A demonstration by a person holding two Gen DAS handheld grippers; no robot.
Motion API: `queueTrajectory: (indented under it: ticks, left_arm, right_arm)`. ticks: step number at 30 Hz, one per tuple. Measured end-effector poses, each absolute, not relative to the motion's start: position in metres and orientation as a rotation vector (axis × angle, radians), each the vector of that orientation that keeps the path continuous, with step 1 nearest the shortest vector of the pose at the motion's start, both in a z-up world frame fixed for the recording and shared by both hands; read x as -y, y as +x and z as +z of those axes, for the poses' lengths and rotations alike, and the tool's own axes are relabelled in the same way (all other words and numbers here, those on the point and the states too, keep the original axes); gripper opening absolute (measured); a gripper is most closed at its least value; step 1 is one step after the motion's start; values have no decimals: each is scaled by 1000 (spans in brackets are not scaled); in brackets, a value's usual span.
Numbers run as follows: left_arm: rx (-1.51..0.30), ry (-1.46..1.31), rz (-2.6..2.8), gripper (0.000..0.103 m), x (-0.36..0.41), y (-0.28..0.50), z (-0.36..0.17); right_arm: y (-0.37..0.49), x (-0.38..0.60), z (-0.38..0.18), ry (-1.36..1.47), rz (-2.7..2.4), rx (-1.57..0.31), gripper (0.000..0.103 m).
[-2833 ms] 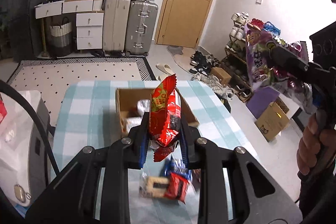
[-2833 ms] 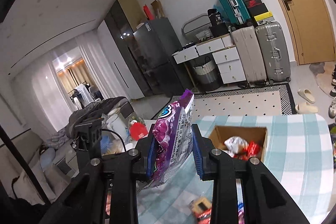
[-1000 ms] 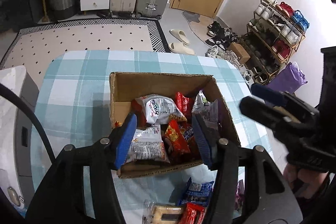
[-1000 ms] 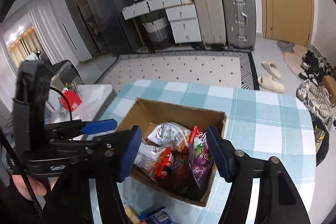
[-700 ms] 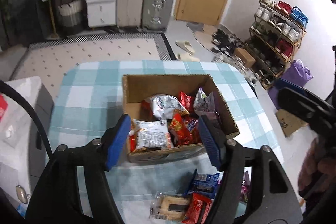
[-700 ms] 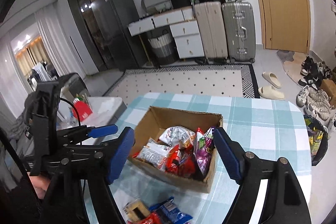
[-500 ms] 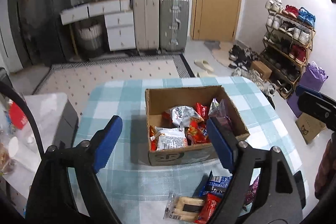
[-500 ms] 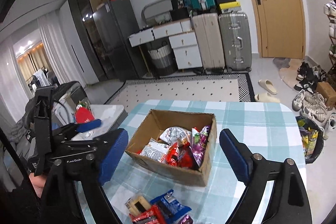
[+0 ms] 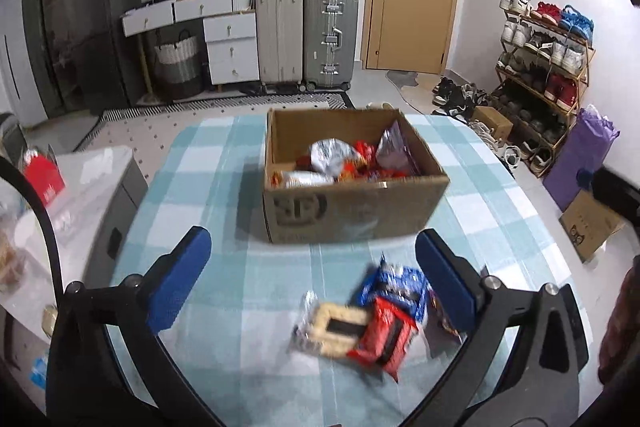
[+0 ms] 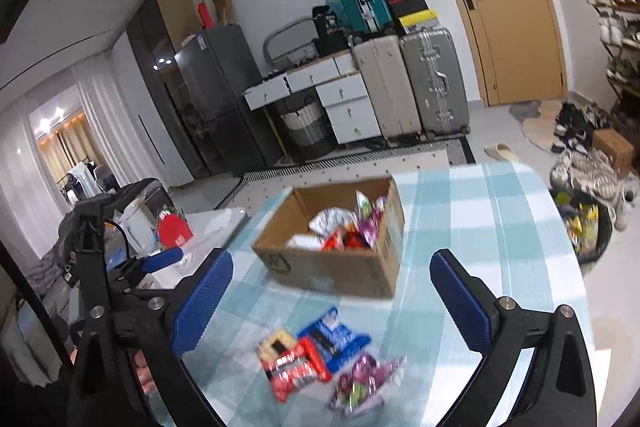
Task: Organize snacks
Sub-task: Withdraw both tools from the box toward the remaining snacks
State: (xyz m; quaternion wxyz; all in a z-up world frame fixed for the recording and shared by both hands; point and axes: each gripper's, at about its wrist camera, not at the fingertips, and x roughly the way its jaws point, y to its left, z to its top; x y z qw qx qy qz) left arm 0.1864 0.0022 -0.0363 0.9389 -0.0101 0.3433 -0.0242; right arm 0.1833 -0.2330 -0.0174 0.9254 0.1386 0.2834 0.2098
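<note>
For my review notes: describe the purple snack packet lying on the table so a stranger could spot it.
On the checked table, a small pile of packets lies nearer the camera than the cardboard box. The purple packet is the nearest one, beside a red packet and a blue packet.

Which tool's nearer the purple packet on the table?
Right, probably. The purple packet lies centred ahead of the right tool, but beyond the left tool's right finger. Both jaws have just been opening, empty.

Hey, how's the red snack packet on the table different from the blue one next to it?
The red packet lies nearest the camera and partly over the blue packet, which lies closer to the cardboard box. The red one also overlaps a pale cracker pack; the blue one sits beside a purple packet. Both lie flat on the checked tablecloth, outside the box.
</note>
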Motion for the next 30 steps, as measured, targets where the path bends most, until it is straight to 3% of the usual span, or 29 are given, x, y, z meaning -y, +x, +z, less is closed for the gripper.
queueTrajectory:
  ticks: [17, 30]
  left_arm:
    - [-751, -109, -109, 102, -21, 141, -116]
    - [-801, -125, -98, 102, -19, 144, -148]
  right_arm:
    - [150, 231, -130, 262, 375, -767, 101]
    - [154, 222, -149, 258, 381, -800, 101]
